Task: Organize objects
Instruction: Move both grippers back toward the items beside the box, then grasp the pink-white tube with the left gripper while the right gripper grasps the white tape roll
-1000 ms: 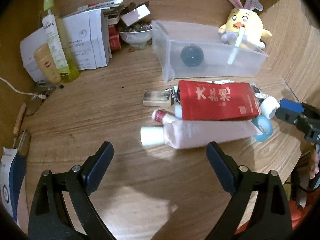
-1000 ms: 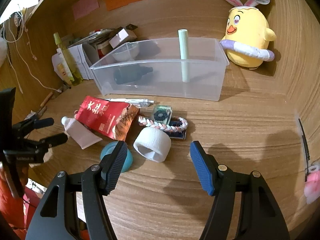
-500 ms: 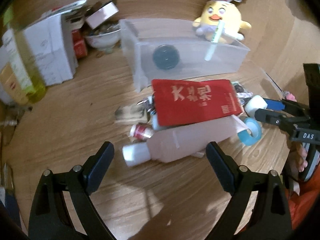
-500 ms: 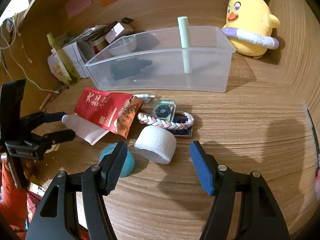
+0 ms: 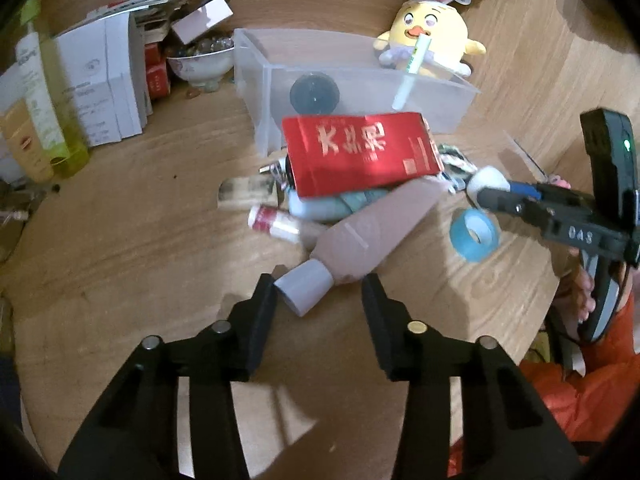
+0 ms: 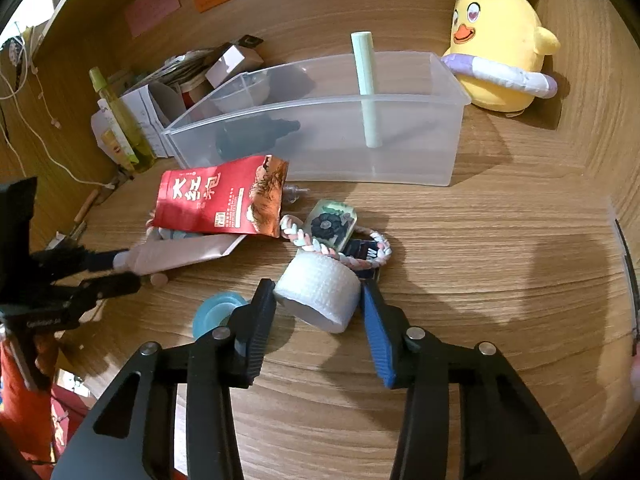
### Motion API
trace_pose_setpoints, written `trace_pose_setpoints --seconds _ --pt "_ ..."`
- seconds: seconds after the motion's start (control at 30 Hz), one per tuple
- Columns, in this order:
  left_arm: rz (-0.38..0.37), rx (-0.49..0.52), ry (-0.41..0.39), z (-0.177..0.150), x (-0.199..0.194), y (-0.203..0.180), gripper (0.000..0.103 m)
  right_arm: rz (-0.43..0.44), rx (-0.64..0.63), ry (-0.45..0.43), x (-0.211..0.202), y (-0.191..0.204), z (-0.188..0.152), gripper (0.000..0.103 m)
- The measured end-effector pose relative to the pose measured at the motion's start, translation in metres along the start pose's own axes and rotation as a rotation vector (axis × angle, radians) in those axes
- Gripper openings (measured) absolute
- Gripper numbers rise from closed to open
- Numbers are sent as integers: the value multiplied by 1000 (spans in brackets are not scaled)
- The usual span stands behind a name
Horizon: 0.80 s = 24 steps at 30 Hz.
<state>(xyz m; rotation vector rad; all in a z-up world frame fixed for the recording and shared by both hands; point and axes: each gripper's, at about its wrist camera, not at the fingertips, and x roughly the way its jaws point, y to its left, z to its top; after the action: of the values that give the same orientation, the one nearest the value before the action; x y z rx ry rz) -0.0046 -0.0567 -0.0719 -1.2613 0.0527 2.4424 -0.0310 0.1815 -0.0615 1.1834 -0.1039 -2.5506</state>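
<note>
A pink tube (image 5: 372,228) with a white cap (image 5: 306,292) lies on the wooden desk, its far end under a red pouch (image 5: 360,152). My left gripper (image 5: 318,292) is closing on the tube's cap end, and both pads touch it. In the right wrist view a white roll (image 6: 318,294) sits between the fingers of my right gripper (image 6: 316,296), whose jaws are closing with both pads against its sides. A clear plastic bin (image 6: 440,160) behind the pile holds a dark bottle (image 6: 248,136) and a pale green stick (image 6: 366,88).
A blue tape ring (image 6: 218,308) lies left of the white roll, with a braided band (image 6: 312,244) and small packets behind it. A yellow chick plush (image 6: 496,52) stands at the back right. Bottles (image 5: 60,120), white boxes (image 5: 104,80) and a bowl (image 5: 200,64) crowd the back left.
My left gripper has come up to the pink tube and its jaws have narrowed around the cap end. My right gripper has moved forward over the white roll and narrowed onto it.
</note>
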Motion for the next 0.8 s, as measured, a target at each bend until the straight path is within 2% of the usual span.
trace_pose_setpoints --seconds 0.13,0.23,0.57,0.63,0.73,0.8 --pt "-22 10 10 -8 -8 -8 39 -9 6 -9 -5 -3 -2 39" --pt "-3 46 7 -10 -10 -15 39 -9 12 -10 -8 -6 -4 39" --pt "-5 83 -13 -5 4 -25 40 -5 16 -12 -13 -7 -8 39" --pt "3 101 -23 -6 5 -31 38 -3 19 -13 -13 -7 -9 39" --pt "-12 98 -31 -9 4 -37 22 0 21 -16 -14 -7 -10 39" --pt "7 92 -40 -12 2 -41 21 -3 20 -21 -15 -7 -10 39"
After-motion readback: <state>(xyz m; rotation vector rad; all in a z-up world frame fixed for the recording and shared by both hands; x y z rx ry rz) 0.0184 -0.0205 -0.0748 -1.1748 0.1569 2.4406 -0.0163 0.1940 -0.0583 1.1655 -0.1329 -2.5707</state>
